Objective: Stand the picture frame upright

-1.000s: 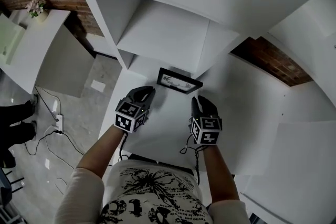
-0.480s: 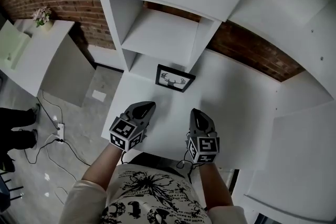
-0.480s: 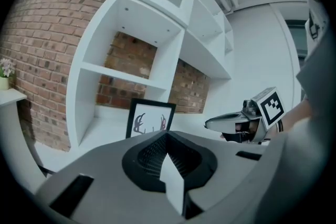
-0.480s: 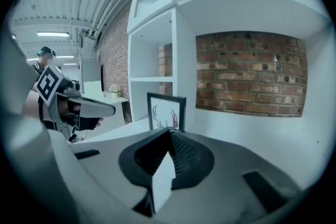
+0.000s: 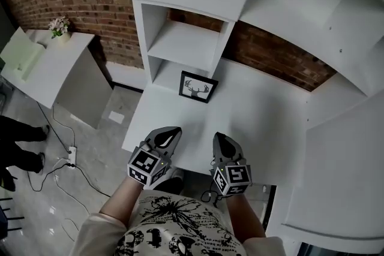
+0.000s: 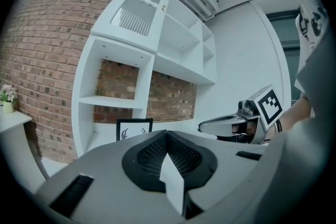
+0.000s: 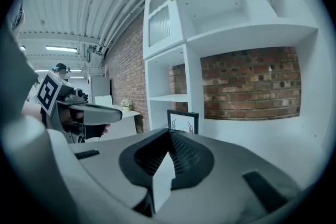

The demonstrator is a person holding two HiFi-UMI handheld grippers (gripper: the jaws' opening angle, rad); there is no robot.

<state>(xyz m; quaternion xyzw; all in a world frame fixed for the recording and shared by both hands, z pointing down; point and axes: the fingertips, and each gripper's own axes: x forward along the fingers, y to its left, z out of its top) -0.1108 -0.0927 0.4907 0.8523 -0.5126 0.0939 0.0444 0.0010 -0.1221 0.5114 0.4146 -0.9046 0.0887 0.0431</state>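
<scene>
Left gripper, right gripper withdrew; picture frame upright, perhaps touching shelving.

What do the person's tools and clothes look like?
The left tool and right tool are grey tapered shells with black ribbed pads, each carrying a white cube of black square markers. A cable dangles below the right one. The shirt is white with black print.

The left claw and the right claw have drawn back from the picture frame, closing empty.
</scene>
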